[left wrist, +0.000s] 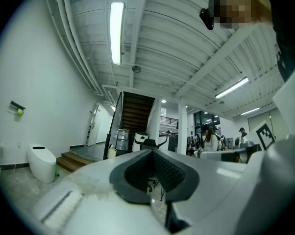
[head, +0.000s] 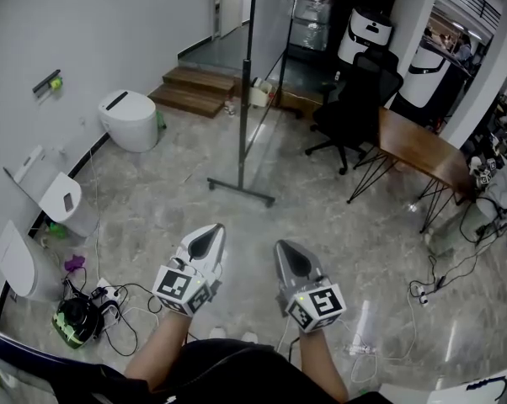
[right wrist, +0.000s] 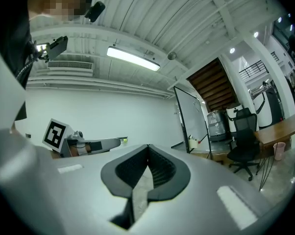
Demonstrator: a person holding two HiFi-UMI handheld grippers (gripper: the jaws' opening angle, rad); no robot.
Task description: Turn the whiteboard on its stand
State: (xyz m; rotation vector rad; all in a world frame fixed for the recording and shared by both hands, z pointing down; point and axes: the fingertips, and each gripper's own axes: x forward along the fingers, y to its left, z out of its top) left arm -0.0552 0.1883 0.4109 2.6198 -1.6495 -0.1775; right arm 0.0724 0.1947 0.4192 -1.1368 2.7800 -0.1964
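Observation:
The whiteboard [head: 269, 23] stands on its wheeled stand [head: 241, 189] a few steps ahead of me, nearly edge-on in the head view. In the right gripper view the whiteboard [right wrist: 192, 122] shows its white face, with a small cup on its tray. The left gripper view catches only the whiteboard's dark frame edge [left wrist: 112, 129]. My left gripper [head: 210, 232] and right gripper [head: 288, 249] are held side by side low in front of me, well short of the board. Both are shut and hold nothing: the left gripper [left wrist: 153, 153] and right gripper [right wrist: 148, 149] each have their pads meeting at the tips.
A white toilet-shaped unit [head: 129, 119] and wooden steps [head: 194, 87] lie to the left. A black office chair [head: 356, 108] and a wooden table [head: 422, 148] stand right of the board. Cables and a green device [head: 77, 322] lie on the floor at lower left.

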